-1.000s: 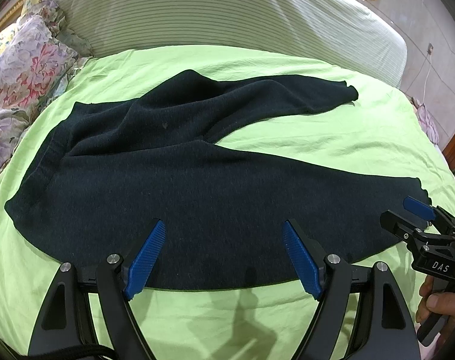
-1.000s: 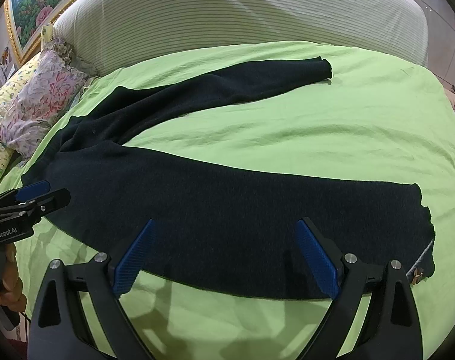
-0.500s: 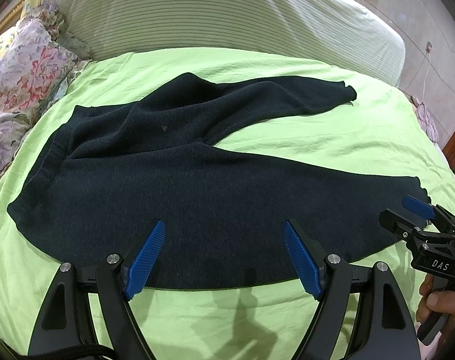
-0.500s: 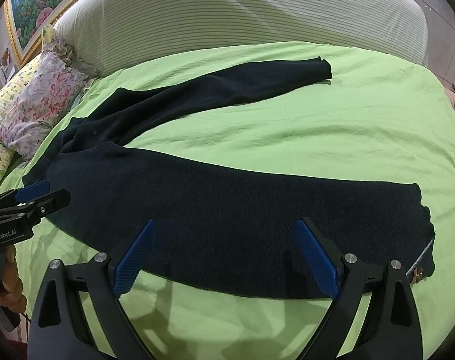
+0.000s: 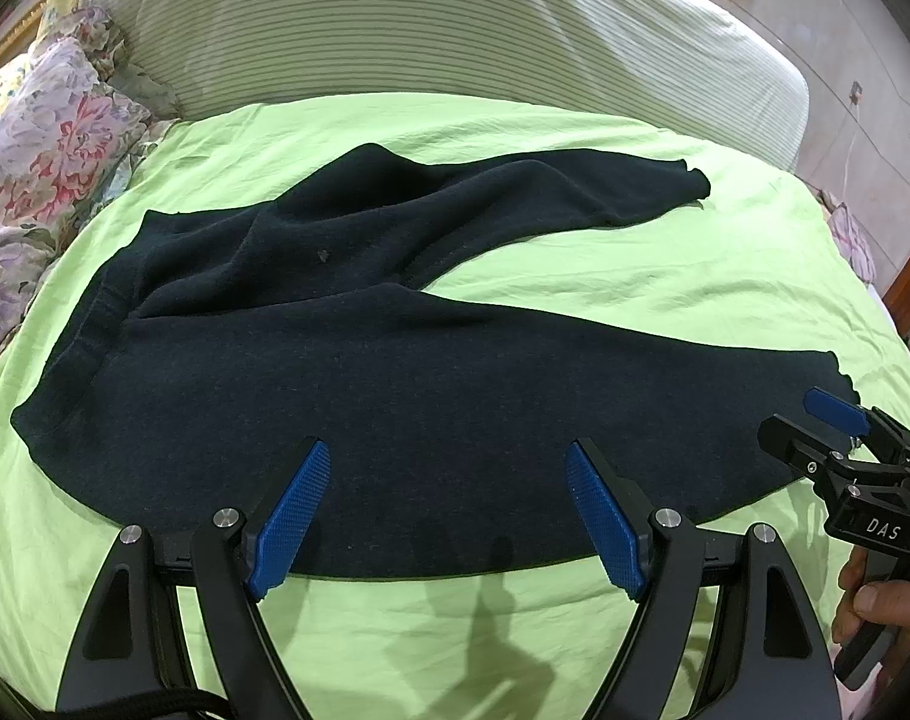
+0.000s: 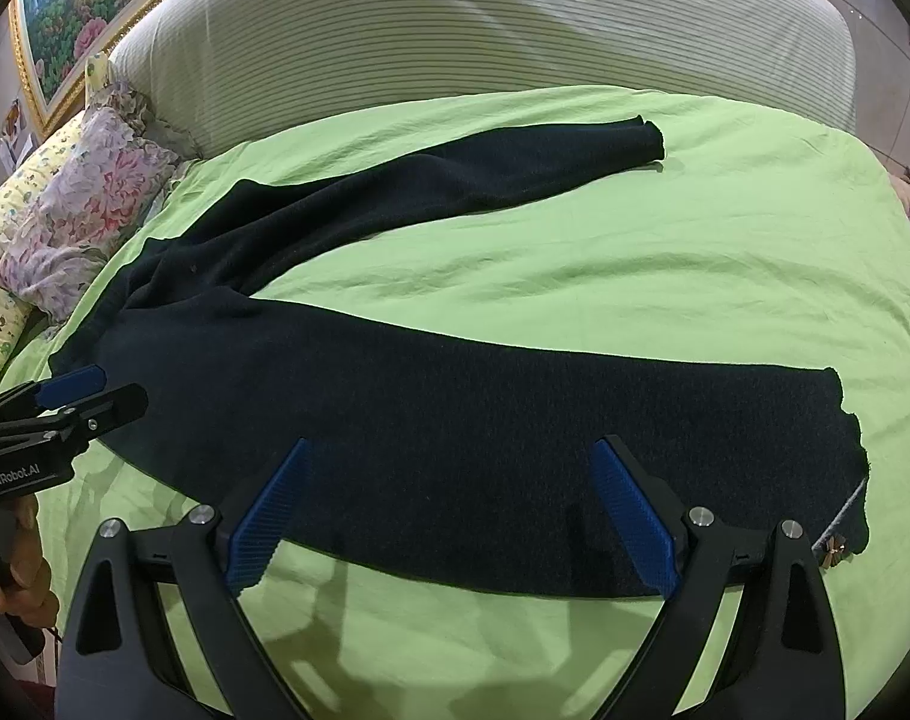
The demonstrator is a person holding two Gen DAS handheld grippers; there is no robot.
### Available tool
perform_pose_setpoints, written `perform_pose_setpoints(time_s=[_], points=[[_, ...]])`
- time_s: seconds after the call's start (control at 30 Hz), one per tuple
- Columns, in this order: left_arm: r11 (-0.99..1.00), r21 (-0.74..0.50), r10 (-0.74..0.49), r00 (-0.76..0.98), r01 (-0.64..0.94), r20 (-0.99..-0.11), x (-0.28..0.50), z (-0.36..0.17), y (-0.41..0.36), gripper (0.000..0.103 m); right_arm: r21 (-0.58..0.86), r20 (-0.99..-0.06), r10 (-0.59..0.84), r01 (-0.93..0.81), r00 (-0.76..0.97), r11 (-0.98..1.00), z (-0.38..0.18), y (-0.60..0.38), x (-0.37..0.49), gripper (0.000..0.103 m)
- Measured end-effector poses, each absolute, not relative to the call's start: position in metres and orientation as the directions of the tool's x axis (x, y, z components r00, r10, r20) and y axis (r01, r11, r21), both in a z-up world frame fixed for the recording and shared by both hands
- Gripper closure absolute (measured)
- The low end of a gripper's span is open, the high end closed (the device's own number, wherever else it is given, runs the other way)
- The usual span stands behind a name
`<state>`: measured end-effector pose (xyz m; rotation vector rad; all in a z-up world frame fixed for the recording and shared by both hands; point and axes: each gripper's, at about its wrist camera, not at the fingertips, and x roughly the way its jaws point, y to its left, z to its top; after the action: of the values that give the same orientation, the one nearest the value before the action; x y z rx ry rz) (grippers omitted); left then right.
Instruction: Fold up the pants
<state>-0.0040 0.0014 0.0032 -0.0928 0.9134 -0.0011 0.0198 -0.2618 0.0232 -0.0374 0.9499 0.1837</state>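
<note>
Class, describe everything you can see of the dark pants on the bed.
The pants are very dark, of a soft, fuzzy knit-like cloth. They lie spread flat and unfolded on the green sheet, waistband at the left near the flowered pillow. The two legs splay apart in a V toward the right, the far one slightly rumpled, the near one smooth. Both leg ends look frayed. Neither the left gripper nor the right gripper holds them; both are open.

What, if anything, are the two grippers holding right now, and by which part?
Nothing is held. The left gripper and right gripper both have open jaws above the near leg of the dark pants.
</note>
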Motion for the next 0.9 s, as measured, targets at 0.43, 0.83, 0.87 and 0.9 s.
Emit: perform_pose_setpoints(time_s=[0.43, 0.83, 0.87, 0.9], points=[[0.996, -0.087, -0.050, 0.606, -0.032, -0.794, 0.000, 0.003, -0.003, 0.022, 0.057, -0.814, 0.141, -0.164, 0.564, 0.985, 0.024, -0.264, 0.021, 0.009], [0.995, -0.095, -0.060, 0.592, -0.027, -0.803, 0.007, 0.001, -0.003, 0.022, 0.065, -0.818, 0.144, -0.160, 0.557, 0.985, 0.024, -0.266, 0.023, 0.009], [0.995, -0.096, -0.061, 0.592, -0.027, -0.803, 0.008, 0.001, -0.003, 0.022, 0.064, -0.818, 0.145, -0.161, 0.557, 0.985, 0.024, -0.266, 0.023, 0.009], [0.995, -0.097, -0.062, 0.592, -0.028, -0.803, 0.008, 0.001, -0.003, 0.022, 0.064, -0.818, 0.145, -0.162, 0.557, 0.985, 0.024, -0.266, 0.023, 0.009]])
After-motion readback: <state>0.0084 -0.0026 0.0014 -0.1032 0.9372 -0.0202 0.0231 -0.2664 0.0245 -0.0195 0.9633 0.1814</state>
